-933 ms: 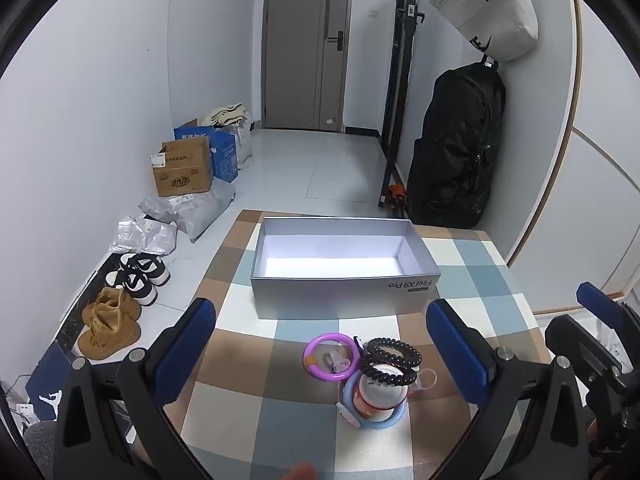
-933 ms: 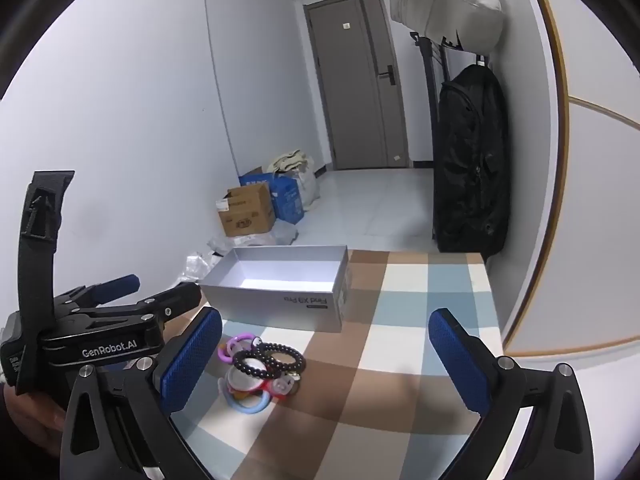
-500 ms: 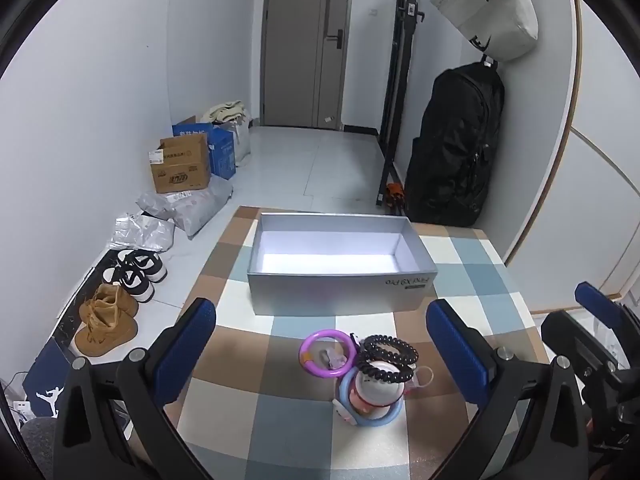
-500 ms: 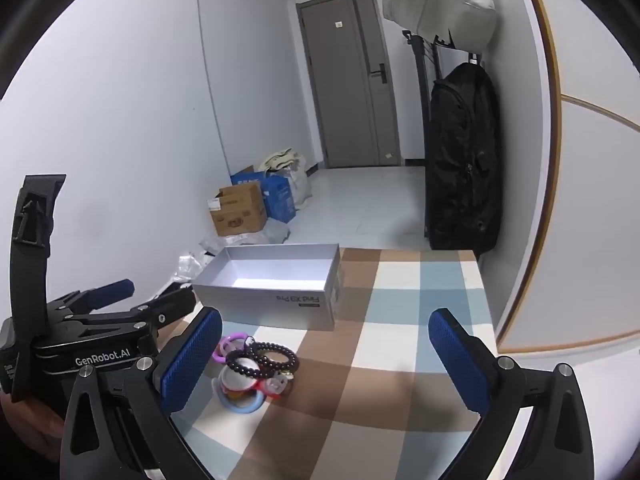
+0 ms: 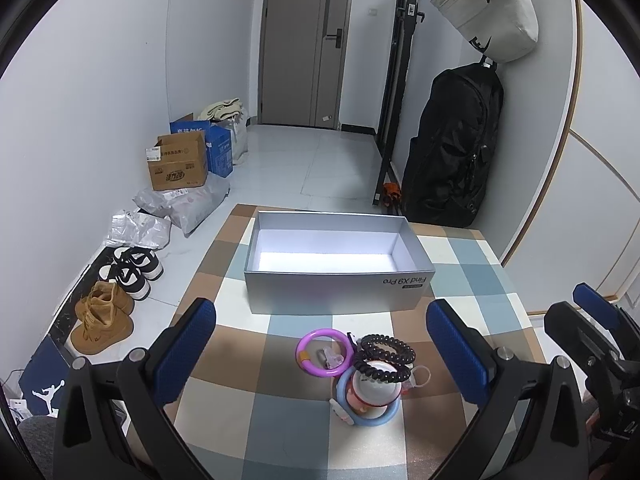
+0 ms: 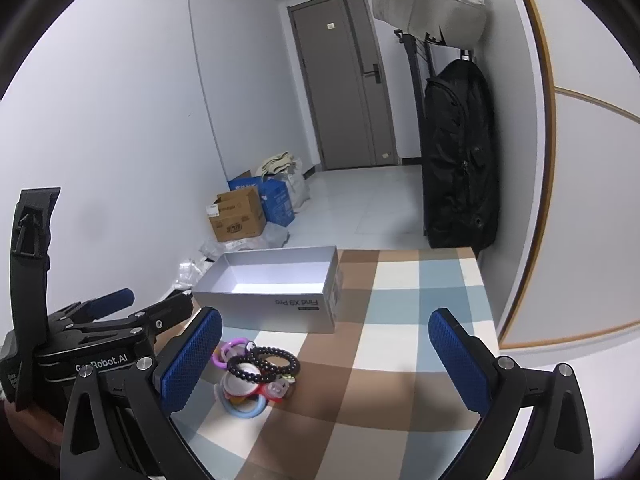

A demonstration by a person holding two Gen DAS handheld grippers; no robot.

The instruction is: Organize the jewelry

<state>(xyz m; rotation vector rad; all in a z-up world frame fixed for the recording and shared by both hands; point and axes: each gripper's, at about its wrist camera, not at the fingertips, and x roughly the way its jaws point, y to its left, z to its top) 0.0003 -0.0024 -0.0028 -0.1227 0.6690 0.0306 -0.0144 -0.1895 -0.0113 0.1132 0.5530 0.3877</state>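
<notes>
A small pile of jewelry lies on the checked tablecloth (image 5: pixel 280 412): a purple ring bracelet (image 5: pixel 324 353), two black bead bracelets (image 5: pixel 385 357) on a white and pink item, and a light blue ring (image 5: pixel 366 418). An open silver box (image 5: pixel 336 286) stands just behind the pile, nothing visible inside. My left gripper (image 5: pixel 320 354) is open, above and just in front of the pile. My right gripper (image 6: pixel 326 358) is open, to the right of the pile (image 6: pixel 256 376), with the box (image 6: pixel 276 312) beyond it. The left gripper's body (image 6: pixel 100 344) shows at the left of the right wrist view.
The table ends just behind the box and at the right by a white wall. A black backpack (image 5: pixel 452 152) hangs beyond the table's far right corner. Shoes (image 5: pixel 120 280), bags and cardboard boxes (image 5: pixel 180 160) lie on the floor to the left.
Both grippers have drawn back and risen slightly, so the pile and box look a little farther away. Both stay open. The jewelry has not moved.
</notes>
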